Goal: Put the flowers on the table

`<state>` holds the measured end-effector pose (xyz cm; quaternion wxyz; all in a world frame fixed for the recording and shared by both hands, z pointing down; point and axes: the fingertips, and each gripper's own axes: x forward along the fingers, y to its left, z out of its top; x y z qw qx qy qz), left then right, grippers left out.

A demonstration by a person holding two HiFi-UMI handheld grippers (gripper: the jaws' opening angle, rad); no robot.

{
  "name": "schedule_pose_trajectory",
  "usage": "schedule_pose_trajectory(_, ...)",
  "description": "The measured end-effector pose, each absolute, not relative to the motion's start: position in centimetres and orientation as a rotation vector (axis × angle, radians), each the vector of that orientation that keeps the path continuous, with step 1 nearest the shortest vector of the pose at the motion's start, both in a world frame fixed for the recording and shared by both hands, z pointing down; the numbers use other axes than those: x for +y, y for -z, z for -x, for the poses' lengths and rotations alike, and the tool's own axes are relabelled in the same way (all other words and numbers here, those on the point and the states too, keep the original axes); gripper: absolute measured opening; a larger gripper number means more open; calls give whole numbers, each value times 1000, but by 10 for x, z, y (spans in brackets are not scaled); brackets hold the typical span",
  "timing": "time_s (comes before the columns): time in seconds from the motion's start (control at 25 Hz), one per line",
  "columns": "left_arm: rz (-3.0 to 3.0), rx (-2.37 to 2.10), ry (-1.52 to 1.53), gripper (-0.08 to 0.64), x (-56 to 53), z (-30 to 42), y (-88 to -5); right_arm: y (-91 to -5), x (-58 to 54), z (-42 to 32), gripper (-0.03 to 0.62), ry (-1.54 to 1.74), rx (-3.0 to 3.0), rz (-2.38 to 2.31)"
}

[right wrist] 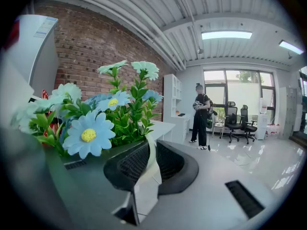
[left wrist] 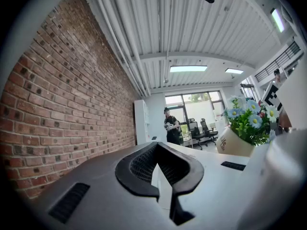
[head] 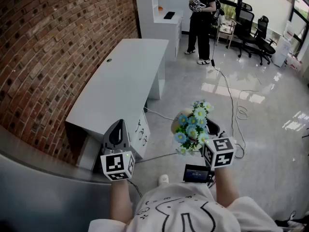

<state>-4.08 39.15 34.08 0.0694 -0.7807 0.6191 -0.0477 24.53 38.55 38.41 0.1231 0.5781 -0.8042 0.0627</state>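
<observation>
1. Left tongs clenched on nothing, at lower left of the head view;
2. Right tongs grasping the pot by its rim;
3. Flowers at lower centre, held above the floor, right of the white bench.

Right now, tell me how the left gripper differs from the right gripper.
The left gripper is shut on nothing; the right gripper clamps the rim of the flower pot. The left gripper shows at the near end of the white table; the right gripper is out over the floor. Both have black jaws.
</observation>
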Motion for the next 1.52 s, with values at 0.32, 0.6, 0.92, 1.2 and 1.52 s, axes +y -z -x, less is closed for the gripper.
schedule_pose_trajectory(0.32,2390,1850,107,9,340,54,-344,-375,343,-247,49,-151,-2294,-1767)
schedule_pose_trajectory(0.6,2446,1820,88,11,295,72,-359,-379,308,-225,49,-145,-2254,-1801)
schedule_pose_trajectory(0.92,2466,1827,88,11,267,85,-369,-384,279,-209,49,-149,-2248,-1766)
schedule_pose_trajectory(1.2,2446,1876,92,11,240,89,-377,-391,243,-198,49,-134,-2284,-1701)
schedule_pose_trajectory(1.52,2400,1954,102,9,186,80,-381,-394,175,-212,50,-146,-2330,-1650)
